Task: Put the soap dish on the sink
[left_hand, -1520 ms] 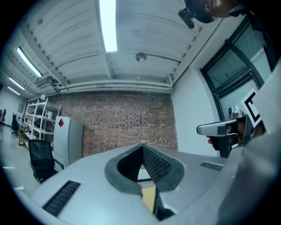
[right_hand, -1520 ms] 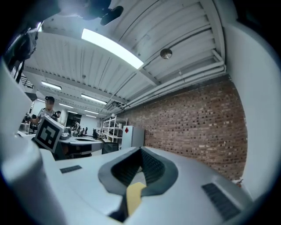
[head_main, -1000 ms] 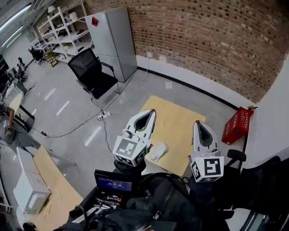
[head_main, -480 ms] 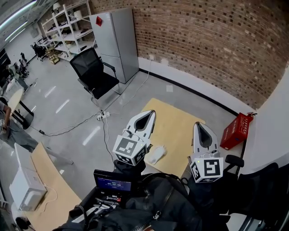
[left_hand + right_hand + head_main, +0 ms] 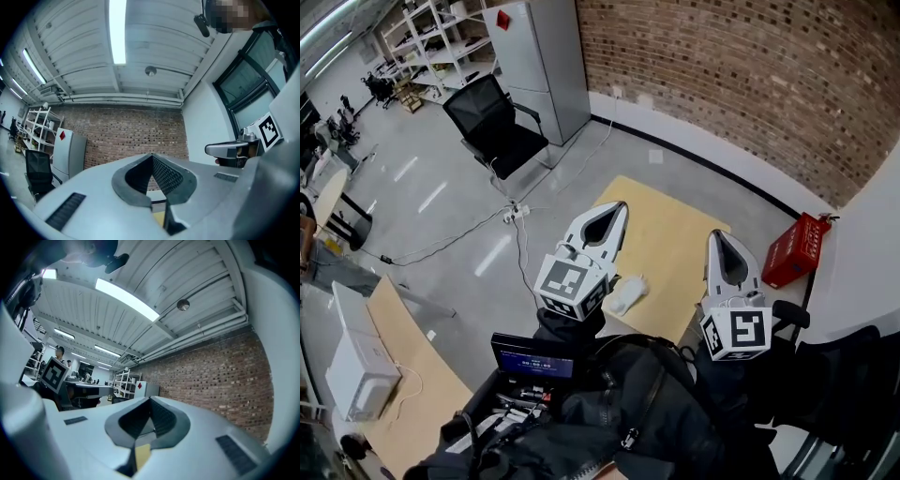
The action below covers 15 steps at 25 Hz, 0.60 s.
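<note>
Head view looks steeply down over a grey floor. At the lower left a white boxy device (image 5: 358, 380) sits on a pale wooden tabletop (image 5: 412, 412), and at the upper left stand white shelves (image 5: 427, 42). Right of them a black office chair (image 5: 492, 141) stands just in front of a tall grey cabinet (image 5: 539, 66) with a red diamond mark, and a white power strip (image 5: 514, 215) lies on the floor below the chair. Low in the middle, a small dark screen (image 5: 532, 357) sits just under the left gripper (image 5: 615, 208). Its jaws are pressed together with nothing between them, as the left gripper view also shows. Its tip reaches over a yellow board (image 5: 670, 244) that lies flat on the floor. On that board, between the two grippers in the frame, lies a small white object (image 5: 627, 292); whether it is the soap dish cannot be told, and neither gripper holds it. The right gripper (image 5: 717, 236) comes next, its jaws likewise closed tip to tip and empty in the right gripper view. Further right a red crate (image 5: 794, 248) rests near the foot of the brick wall (image 5: 750, 84). Dark fabric (image 5: 656, 422) fills the bottom of the frame and hides the floor beneath both grippers.
</note>
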Each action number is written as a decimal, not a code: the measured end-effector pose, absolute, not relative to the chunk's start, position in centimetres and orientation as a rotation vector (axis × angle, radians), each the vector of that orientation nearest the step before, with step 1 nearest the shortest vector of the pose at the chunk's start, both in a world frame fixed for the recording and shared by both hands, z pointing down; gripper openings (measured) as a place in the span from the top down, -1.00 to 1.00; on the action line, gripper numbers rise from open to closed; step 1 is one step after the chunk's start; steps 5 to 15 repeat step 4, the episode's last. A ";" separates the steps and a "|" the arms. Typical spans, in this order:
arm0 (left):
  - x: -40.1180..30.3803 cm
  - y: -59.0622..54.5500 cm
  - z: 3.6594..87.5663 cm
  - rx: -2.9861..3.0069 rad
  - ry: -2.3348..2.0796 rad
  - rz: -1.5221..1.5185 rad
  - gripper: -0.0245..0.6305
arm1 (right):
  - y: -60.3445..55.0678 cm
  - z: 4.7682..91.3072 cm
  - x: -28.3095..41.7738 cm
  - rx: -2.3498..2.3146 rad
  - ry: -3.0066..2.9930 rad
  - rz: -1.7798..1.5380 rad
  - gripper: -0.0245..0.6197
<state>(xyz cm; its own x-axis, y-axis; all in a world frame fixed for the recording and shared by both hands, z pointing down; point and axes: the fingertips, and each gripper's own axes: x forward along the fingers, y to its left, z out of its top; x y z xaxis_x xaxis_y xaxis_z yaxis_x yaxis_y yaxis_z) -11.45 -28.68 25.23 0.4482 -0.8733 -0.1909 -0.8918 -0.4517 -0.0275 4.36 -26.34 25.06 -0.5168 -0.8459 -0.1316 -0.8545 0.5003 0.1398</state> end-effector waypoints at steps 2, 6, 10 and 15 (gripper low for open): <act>-11.5 -29.5 24.8 -2.561 1.546 0.234 0.93 | -27.0 24.9 4.1 -1.525 2.667 0.311 0.90; -11.6 -30.3 24.6 -2.560 1.520 0.244 0.93 | -27.7 24.9 3.8 -1.534 2.655 0.326 0.90; -11.6 -30.3 24.6 -2.560 1.520 0.244 0.93 | -27.7 24.9 3.8 -1.534 2.655 0.326 0.90; -11.6 -30.3 24.6 -2.560 1.520 0.244 0.93 | -27.7 24.9 3.8 -1.534 2.655 0.326 0.90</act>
